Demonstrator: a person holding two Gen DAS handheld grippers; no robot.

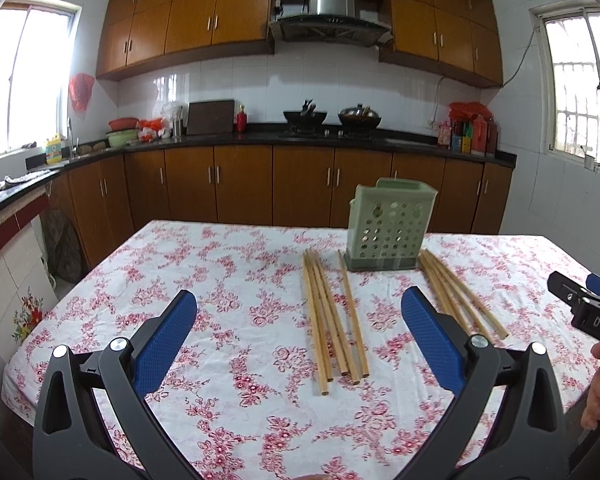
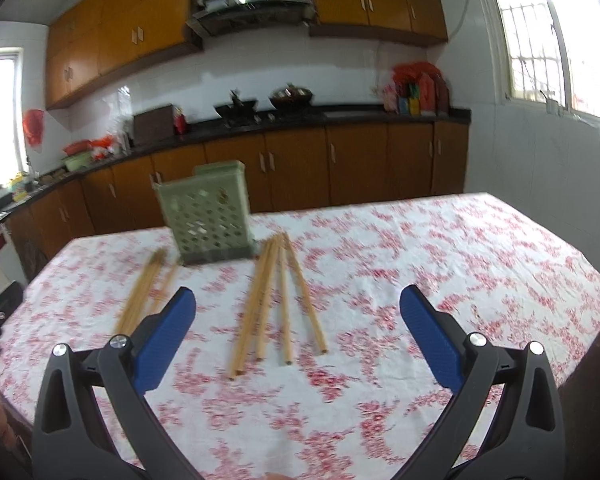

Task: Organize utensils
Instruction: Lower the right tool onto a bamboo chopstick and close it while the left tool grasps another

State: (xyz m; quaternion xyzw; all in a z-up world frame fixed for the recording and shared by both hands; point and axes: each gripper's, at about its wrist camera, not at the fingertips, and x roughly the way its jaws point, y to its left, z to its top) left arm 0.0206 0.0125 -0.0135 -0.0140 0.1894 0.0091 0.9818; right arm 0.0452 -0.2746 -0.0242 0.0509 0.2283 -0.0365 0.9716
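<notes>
A pale green perforated utensil holder point(image 1: 388, 226) stands upright on the floral tablecloth point(image 1: 220, 280). Several wooden chopsticks point(image 1: 332, 320) lie in a group left of it, and another group point(image 1: 458, 294) lies to its right. My left gripper point(image 1: 299, 300) is open and empty, above the table in front of the left group. My right gripper point(image 2: 298, 300) is open and empty, above the right group of chopsticks point(image 2: 278, 300). The holder point(image 2: 206, 216) and the left group point(image 2: 146, 292) also show in the right wrist view. The right gripper's body shows at the right edge of the left wrist view point(image 1: 584, 306).
The table's far edge point(image 1: 260, 224) faces brown kitchen cabinets point(image 1: 240, 184) and a dark counter with woks point(image 1: 332, 118). The table's left edge point(image 1: 52, 312) drops to a tiled floor. Windows are on both side walls.
</notes>
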